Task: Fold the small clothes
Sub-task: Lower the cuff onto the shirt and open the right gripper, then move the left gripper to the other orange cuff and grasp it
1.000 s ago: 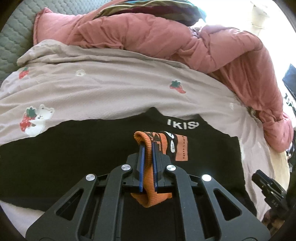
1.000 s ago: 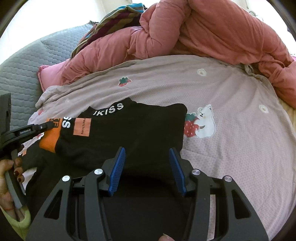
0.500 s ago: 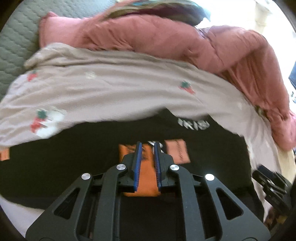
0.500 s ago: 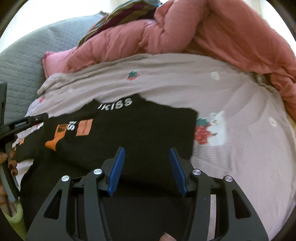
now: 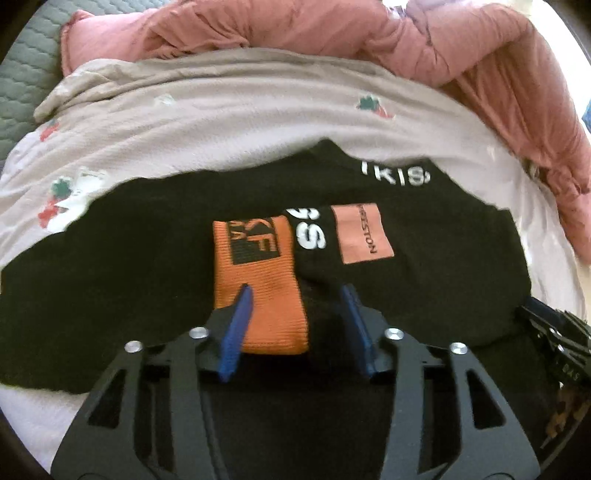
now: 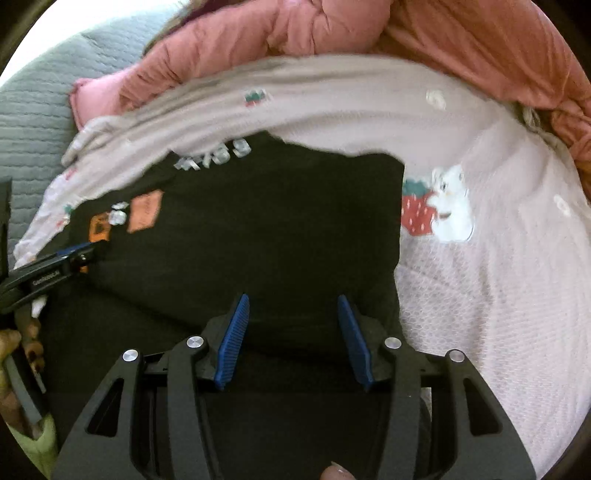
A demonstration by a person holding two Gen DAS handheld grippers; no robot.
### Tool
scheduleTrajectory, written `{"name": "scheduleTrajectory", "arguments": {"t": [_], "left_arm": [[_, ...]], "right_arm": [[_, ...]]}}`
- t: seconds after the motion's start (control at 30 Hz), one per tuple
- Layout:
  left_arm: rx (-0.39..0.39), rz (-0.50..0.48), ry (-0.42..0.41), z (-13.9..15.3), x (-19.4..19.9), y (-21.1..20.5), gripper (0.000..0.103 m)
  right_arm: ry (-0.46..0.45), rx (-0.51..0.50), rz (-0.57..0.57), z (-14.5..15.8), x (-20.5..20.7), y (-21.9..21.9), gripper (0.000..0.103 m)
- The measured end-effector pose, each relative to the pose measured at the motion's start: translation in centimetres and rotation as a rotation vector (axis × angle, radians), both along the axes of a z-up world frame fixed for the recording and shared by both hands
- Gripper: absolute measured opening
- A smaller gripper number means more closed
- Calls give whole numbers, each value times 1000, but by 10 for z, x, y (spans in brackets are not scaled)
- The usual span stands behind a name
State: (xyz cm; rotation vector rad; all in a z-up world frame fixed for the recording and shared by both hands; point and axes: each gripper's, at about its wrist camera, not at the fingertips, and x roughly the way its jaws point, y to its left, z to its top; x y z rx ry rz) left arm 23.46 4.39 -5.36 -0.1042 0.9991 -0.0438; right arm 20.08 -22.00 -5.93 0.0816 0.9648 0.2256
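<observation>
A black garment (image 5: 110, 266) with white lettering lies spread on the bed. Its sleeve with an orange cuff (image 5: 258, 280) and an orange patch (image 5: 364, 234) lies flat across the garment's middle. My left gripper (image 5: 295, 295) is open, its blue fingers either side of the cuff's near end, not gripping it. In the right wrist view the same garment (image 6: 277, 229) fills the middle, and my right gripper (image 6: 291, 306) is open just over its near part, holding nothing. The left gripper shows at that view's left edge (image 6: 55, 266).
A pale bedsheet (image 6: 498, 295) with strawberry and bear prints covers the bed. A rumpled pink quilt (image 5: 332, 33) is heaped along the far side and right. A grey quilted headboard (image 6: 33, 118) is at far left.
My left gripper was shut on the orange cuff, carried it over the garment and laid it down, then opened. My right gripper stayed open and shifted slightly.
</observation>
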Motion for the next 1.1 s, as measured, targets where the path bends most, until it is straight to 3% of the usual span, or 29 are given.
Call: {"name": "scheduleTrajectory", "arguments": {"t": [0.07, 0.13, 0.2, 0.27, 0.43, 1.1], "left_arm": [[21, 21, -35, 12, -7, 4, 49], [32, 35, -65, 22, -12, 7, 62], [49, 66, -100, 35, -21, 16, 78], [75, 107, -136, 48, -31, 25, 91], [83, 165, -181, 70, -52, 52, 93], [111, 391, -264, 94, -123, 143, 93]], "right_arm": [[-28, 8, 7, 10, -8, 1, 58], [-44, 16, 17, 16, -14, 4, 62], [-68, 21, 27, 25, -20, 8, 75], [-94, 30, 45, 36, -23, 16, 82], [-150, 45, 82, 58, -30, 38, 96], [-238, 57, 207, 97, -48, 126, 98]]}}
